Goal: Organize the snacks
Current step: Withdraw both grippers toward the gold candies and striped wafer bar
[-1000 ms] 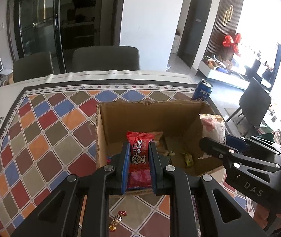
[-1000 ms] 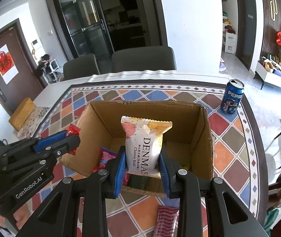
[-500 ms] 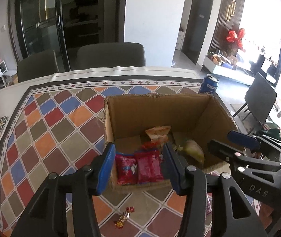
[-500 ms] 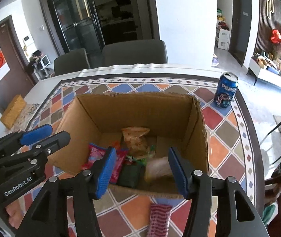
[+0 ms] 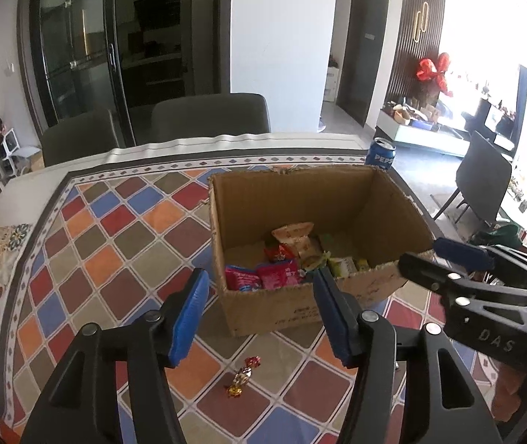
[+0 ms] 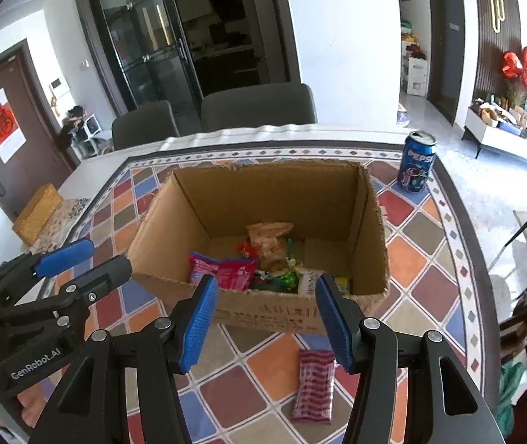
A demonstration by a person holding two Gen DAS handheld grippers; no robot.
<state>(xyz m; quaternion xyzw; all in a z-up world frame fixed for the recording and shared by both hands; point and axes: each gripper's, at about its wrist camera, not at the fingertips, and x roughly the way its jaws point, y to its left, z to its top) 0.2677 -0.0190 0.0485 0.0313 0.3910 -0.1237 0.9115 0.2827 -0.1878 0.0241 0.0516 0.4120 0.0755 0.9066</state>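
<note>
Two grippers are hanging over the table, both with jaws spread wide and nothing between them.

In the left wrist view, the left gripper (image 5: 261, 312) is hovering at the near left corner of the box (image 5: 300, 305), its blue pads (image 5: 189, 316) standing well apart. The box is sitting open on the tablecloth (image 5: 115, 244), and the snacks (image 5: 285, 259) are lying heaped on its floor: two pink packets (image 5: 259, 275) against the near wall, a red packet (image 5: 279, 252) behind them, a pale bag (image 5: 293, 233) further back. A candy (image 5: 242, 376) in gold and red wrap is lying on the cloth just in front of the box, below the gap of the left gripper. The right gripper (image 5: 448, 262) is showing at the right edge, beside the box's right corner, its jaws also parted. A Pepsi can (image 5: 380, 153) is standing behind the box's far right corner.

In the right wrist view, the right gripper (image 6: 265, 320) is hanging at the near wall of the box (image 6: 263, 312), empty, fingers wide. A white bag (image 6: 309, 277) marked DENMAS is lying inside against the near wall, next to green wrappers (image 6: 285, 279) and the pink packets (image 6: 226, 268). A pink striped packet (image 6: 313, 384) is lying on the cloth in front of the box. The left gripper (image 6: 85, 259) is showing at the left, beside the box's left corner. The can (image 6: 417, 166) is standing apart from the box, at the far right.
</note>
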